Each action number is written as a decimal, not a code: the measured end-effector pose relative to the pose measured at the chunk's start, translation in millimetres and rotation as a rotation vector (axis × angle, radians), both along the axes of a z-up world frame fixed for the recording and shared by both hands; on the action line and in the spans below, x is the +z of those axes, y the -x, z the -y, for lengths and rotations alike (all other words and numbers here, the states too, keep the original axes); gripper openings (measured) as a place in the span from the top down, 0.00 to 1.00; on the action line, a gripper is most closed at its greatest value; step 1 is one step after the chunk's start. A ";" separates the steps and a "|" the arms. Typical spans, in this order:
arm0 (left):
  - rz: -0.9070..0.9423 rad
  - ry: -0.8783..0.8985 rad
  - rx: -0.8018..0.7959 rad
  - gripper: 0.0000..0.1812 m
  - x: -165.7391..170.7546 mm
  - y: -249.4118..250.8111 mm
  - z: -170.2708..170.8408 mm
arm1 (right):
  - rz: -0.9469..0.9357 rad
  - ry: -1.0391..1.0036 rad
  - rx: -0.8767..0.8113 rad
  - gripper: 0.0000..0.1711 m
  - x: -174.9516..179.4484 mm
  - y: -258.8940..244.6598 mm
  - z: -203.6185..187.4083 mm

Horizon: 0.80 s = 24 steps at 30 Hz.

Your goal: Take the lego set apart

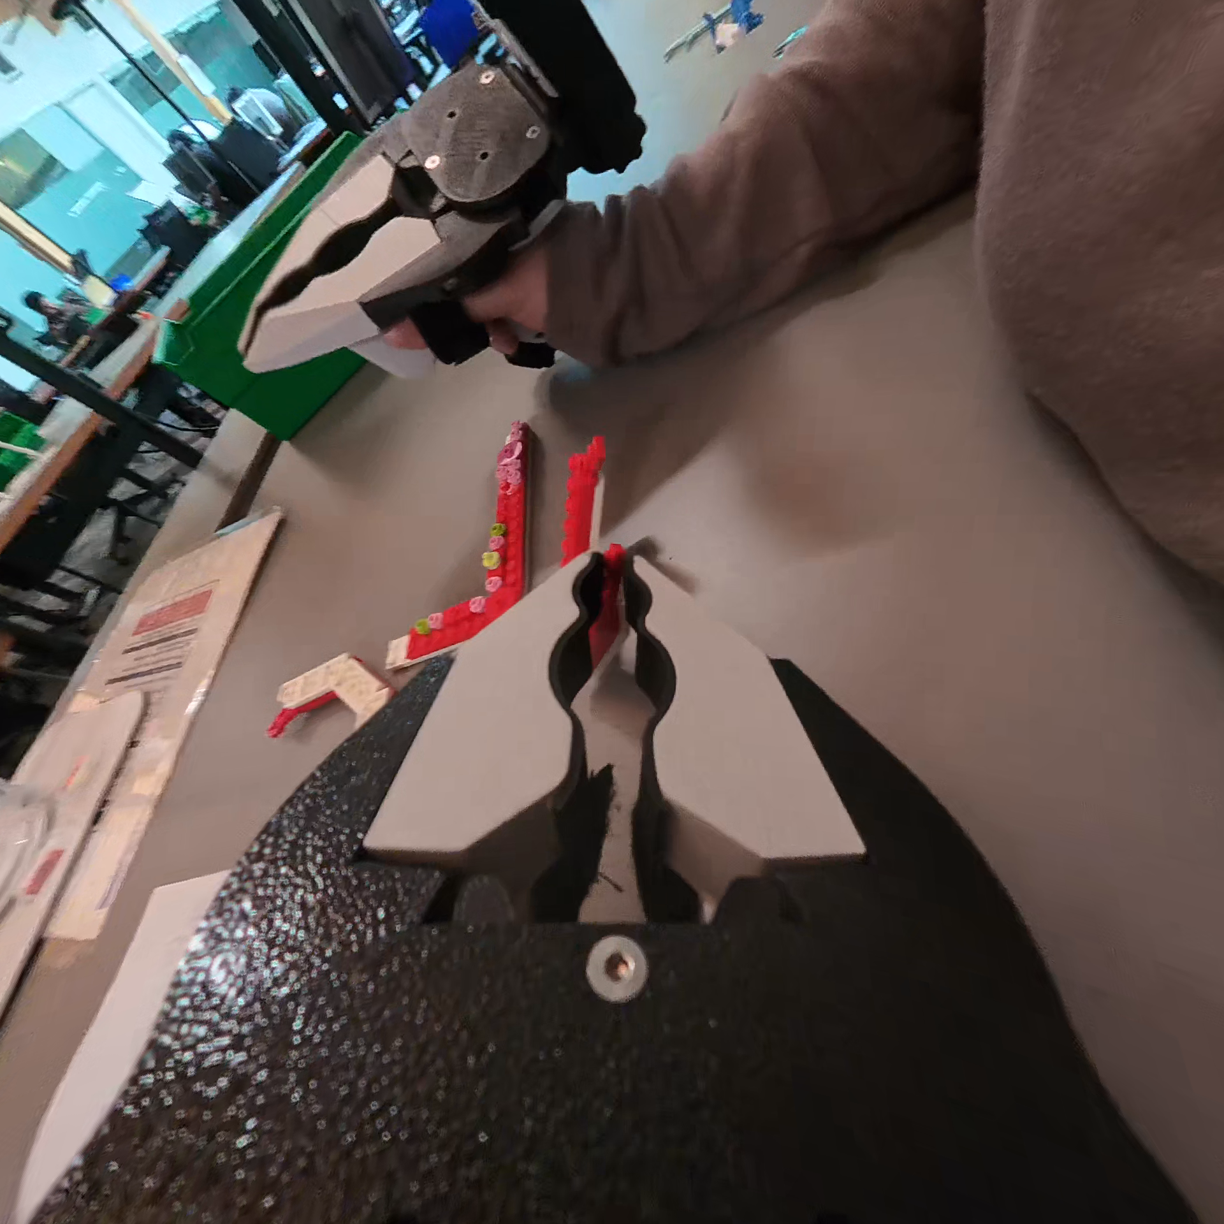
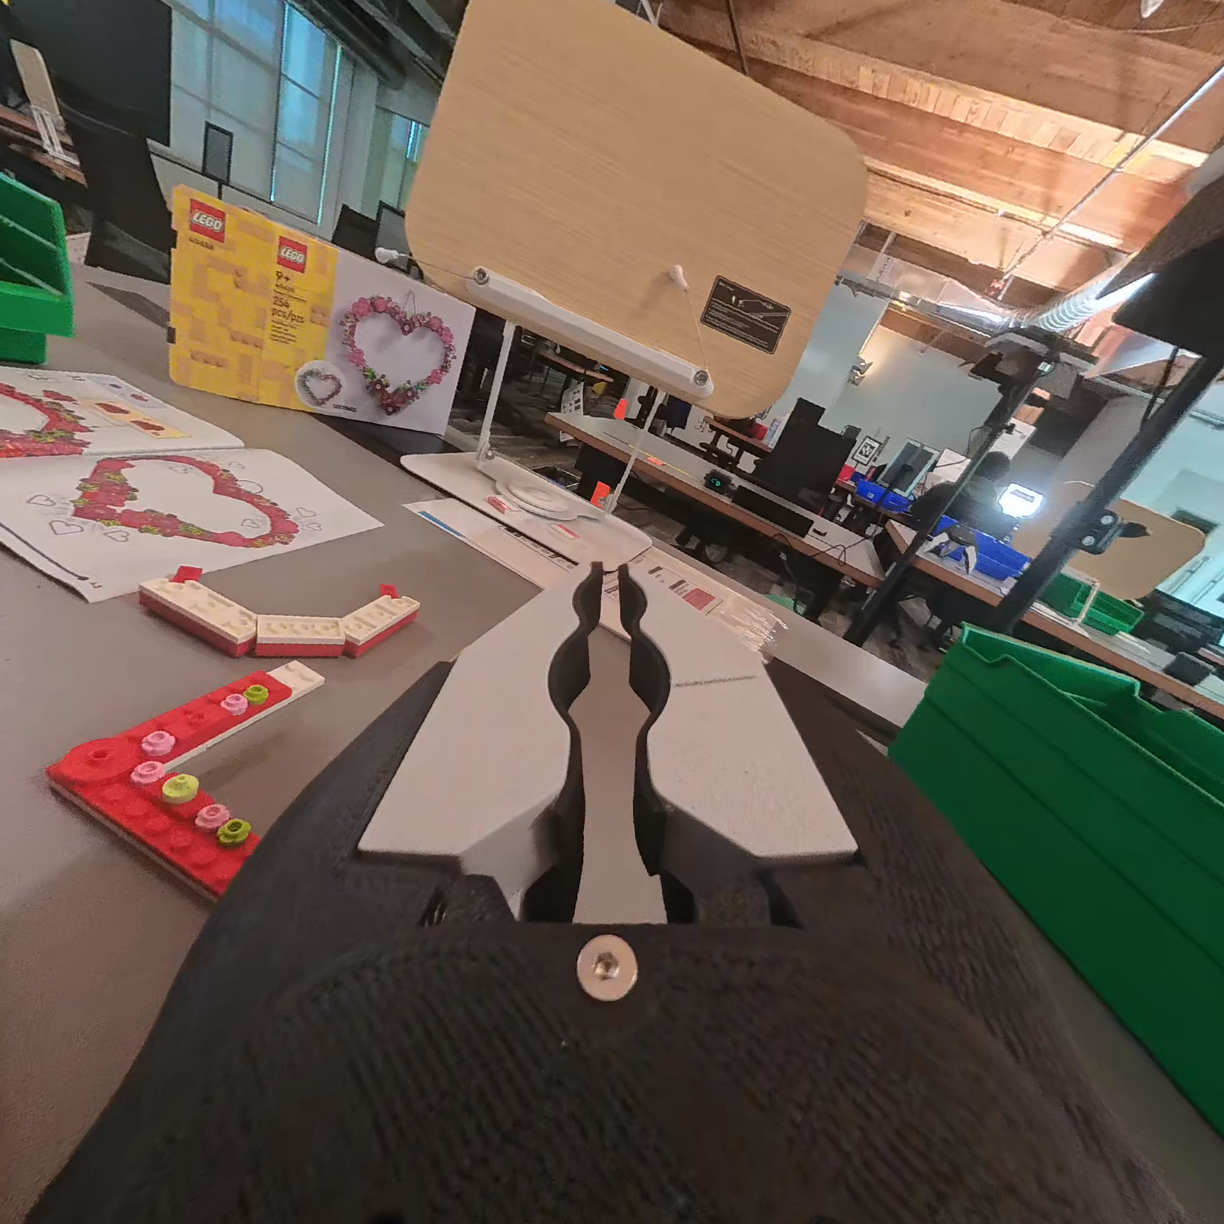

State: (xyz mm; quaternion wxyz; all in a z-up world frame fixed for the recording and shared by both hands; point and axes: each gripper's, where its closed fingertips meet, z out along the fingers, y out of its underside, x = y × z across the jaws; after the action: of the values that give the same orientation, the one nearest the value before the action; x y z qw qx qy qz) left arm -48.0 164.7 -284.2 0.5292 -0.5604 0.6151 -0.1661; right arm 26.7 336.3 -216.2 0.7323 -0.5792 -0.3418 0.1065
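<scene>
While the left gripper (image 1: 614,563) pinches a red and white lego strip (image 1: 606,626) between its fingers, red L-shaped lego piece (image 2: 162,788) with pink and lime studs flat on grey desk (image 2: 79,940), right gripper (image 2: 611,577) fingers nearly closed, empty, above the desk.

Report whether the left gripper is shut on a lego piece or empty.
Shut on a piece: the left gripper has a red and white lego strip pinched between its fingertips, and the strip shows in the gap behind them.

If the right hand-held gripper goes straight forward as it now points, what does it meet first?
Probably the printed sheet just beyond the right hand-held gripper, then the white base of the wooden stand; depth is unclear, so it may pass above the sheet.
</scene>
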 end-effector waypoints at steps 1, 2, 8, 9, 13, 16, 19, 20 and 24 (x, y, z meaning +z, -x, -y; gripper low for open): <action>0.012 0.030 -0.015 0.98 -0.3 -1.5 2.5 | 0.001 0.003 0.000 0.98 -0.6 0.1 -0.4; 0.022 0.059 -0.033 0.96 -1.0 -2.5 5.2 | 0.000 0.007 0.002 0.98 -1.0 0.3 -0.4; 0.163 0.216 -0.130 0.86 10.8 -4.1 16.8 | -0.004 0.032 0.019 0.98 -3.3 2.2 -0.6; 0.194 0.237 -0.135 0.84 14.5 -3.1 16.4 | -0.004 0.053 0.043 0.99 -5.0 5.2 1.1; 0.357 0.241 -0.087 0.78 37.7 8.8 2.8 | -0.027 0.211 0.210 0.92 -13.6 21.2 10.3; 0.468 0.222 0.004 0.79 52.4 26.0 -15.1 | 0.103 0.406 0.486 0.88 -35.4 34.0 34.3; 0.565 0.245 0.070 0.81 61.3 41.2 -29.4 | 0.292 0.649 0.675 0.82 -68.9 22.1 62.0; 0.594 0.265 0.076 0.81 63.5 44.4 -31.9 | 0.331 0.662 0.691 0.81 -74.6 15.4 65.8; 0.616 0.286 0.162 0.81 61.1 51.4 -49.4 | 0.401 0.661 0.728 0.85 -82.5 -3.1 72.0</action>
State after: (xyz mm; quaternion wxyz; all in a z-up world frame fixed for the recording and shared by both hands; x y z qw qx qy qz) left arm -99.4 214.1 -223.1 0.6176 -0.5993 0.3504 -0.3696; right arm 29.7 264.4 -298.8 0.3466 -0.6320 -0.6023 0.3430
